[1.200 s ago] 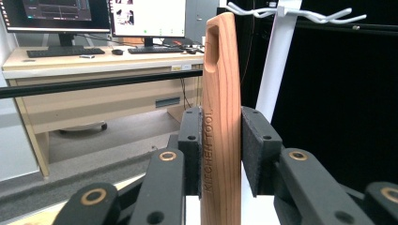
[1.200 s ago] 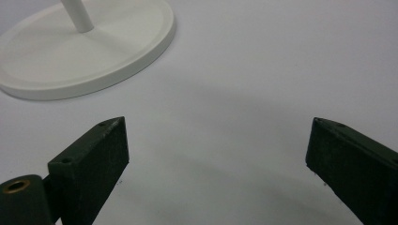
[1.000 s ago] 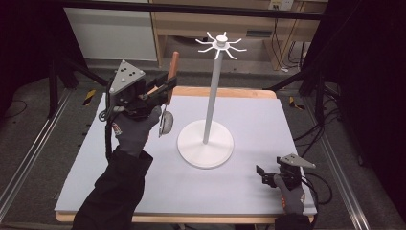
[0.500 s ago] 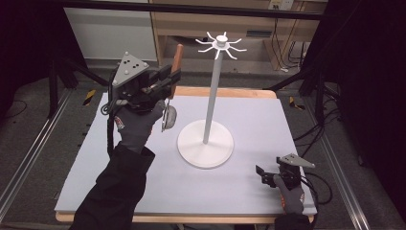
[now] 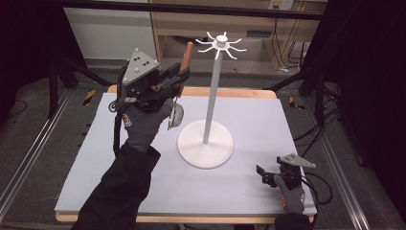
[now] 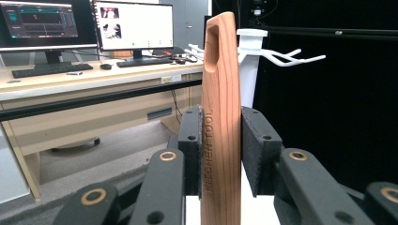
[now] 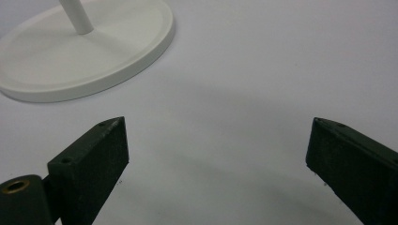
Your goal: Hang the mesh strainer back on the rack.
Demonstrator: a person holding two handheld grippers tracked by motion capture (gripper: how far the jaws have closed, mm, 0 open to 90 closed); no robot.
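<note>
High view: the strainer (image 5: 176, 115) has been lifted nearer the rack (image 5: 221, 44), gripped by the left tool (image 5: 178, 79).

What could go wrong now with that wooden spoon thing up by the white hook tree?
1. The left gripper clamps the wooden-handled kitchen tool low on its handle; a bump against the white hook stand might twist it loose.
2. The handle's slot is narrow and the thin white hooks sit off to one side, so it may miss.
3. The open right gripper rests far away, so nothing steadies the stand's round base if pushed.
</note>
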